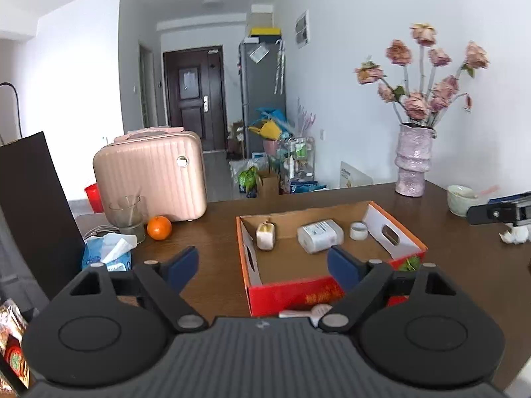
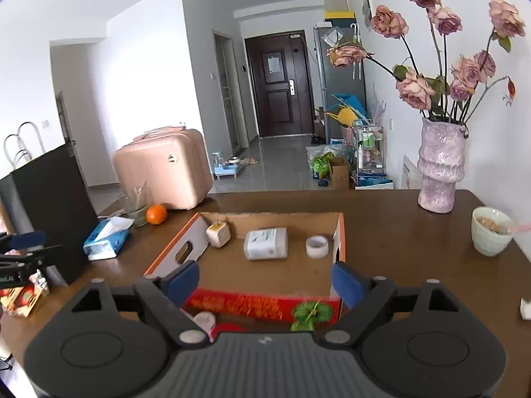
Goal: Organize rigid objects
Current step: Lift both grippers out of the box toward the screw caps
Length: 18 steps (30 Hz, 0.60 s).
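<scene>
An open cardboard box (image 1: 395, 229) (image 2: 338, 242) with red and orange outer walls sits on the brown table. Inside it lie a small cream cube (image 1: 265, 235) (image 2: 218, 233), a white flat packet (image 1: 320, 235) (image 2: 266, 243) and a roll of white tape (image 1: 358, 230) (image 2: 317, 246). A white object (image 1: 307, 312) (image 2: 204, 320) lies on the table just before the box's front wall. My left gripper (image 1: 262, 258) hangs open before the box, nothing between its blue pads. My right gripper (image 2: 265, 275) is open too, above the box's near edge, holding nothing.
A pink suitcase (image 1: 151, 179), a glass (image 1: 127, 214), an orange (image 1: 159, 228) and a tissue pack (image 1: 106, 252) stand left of the box, beside a black paper bag (image 1: 33, 212). A pink vase of dried roses (image 2: 439, 172) and a white bowl (image 2: 491, 230) are to the right.
</scene>
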{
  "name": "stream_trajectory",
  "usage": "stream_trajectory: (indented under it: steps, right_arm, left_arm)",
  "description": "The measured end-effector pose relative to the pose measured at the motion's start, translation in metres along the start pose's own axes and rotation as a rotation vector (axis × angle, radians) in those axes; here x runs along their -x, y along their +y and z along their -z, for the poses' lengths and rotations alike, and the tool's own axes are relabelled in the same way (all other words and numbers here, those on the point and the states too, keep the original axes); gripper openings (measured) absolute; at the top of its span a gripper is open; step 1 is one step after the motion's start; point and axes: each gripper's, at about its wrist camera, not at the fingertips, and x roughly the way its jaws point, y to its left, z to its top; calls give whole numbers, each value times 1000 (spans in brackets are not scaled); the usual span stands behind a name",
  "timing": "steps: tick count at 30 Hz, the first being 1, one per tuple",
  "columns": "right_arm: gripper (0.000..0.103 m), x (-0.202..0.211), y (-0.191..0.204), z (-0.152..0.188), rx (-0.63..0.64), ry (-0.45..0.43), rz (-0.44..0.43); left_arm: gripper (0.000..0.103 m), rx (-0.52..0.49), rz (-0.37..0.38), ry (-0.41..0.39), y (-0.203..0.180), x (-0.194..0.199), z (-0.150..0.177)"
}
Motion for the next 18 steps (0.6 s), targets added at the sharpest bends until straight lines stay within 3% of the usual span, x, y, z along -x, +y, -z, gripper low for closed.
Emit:
stream_trajectory:
  steps: [4, 13, 18]
  right_arm:
    - [89, 17, 9, 31, -8, -4, -13]
    - [94, 73, 42, 108, 71, -149, -42]
    - [95, 95, 59, 156, 136, -205, -23]
  left_arm:
    - [90, 37, -5, -41, -7, 31, 34]
    - [97, 24, -88, -126, -33, 95, 104]
    - [98, 9, -102, -113, -45, 114, 141]
